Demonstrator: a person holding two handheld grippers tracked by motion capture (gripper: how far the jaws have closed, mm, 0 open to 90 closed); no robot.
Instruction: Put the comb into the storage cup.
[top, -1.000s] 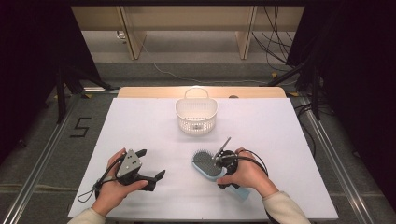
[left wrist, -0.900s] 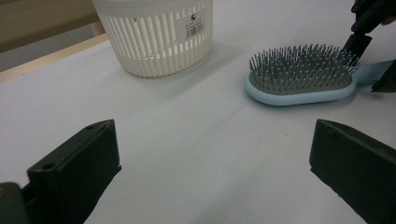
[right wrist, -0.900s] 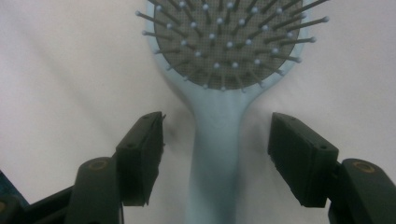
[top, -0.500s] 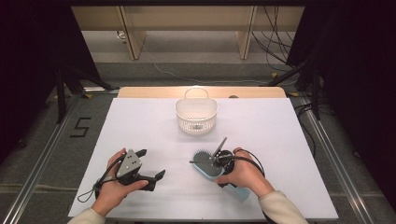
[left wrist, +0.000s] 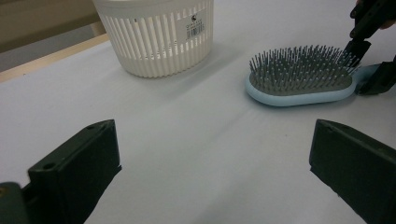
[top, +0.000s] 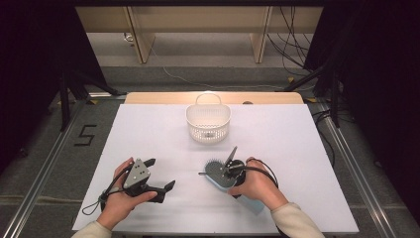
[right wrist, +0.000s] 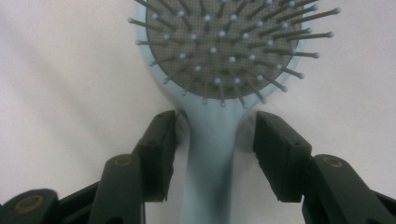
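My right hand-held gripper (right wrist: 212, 135) straddles the neck of the light blue hairbrush (right wrist: 219, 60); its jaws have just been closing, with the handle between them, one pad at the handle's edge, the other with a gap, so nothing is clenched yet; the brush lies bristles up on the white worktop (top: 307, 148), near the white basket (top: 208, 121); my left hand-held gripper (top: 159, 176) rests released on the worktop, well apart from the brush.
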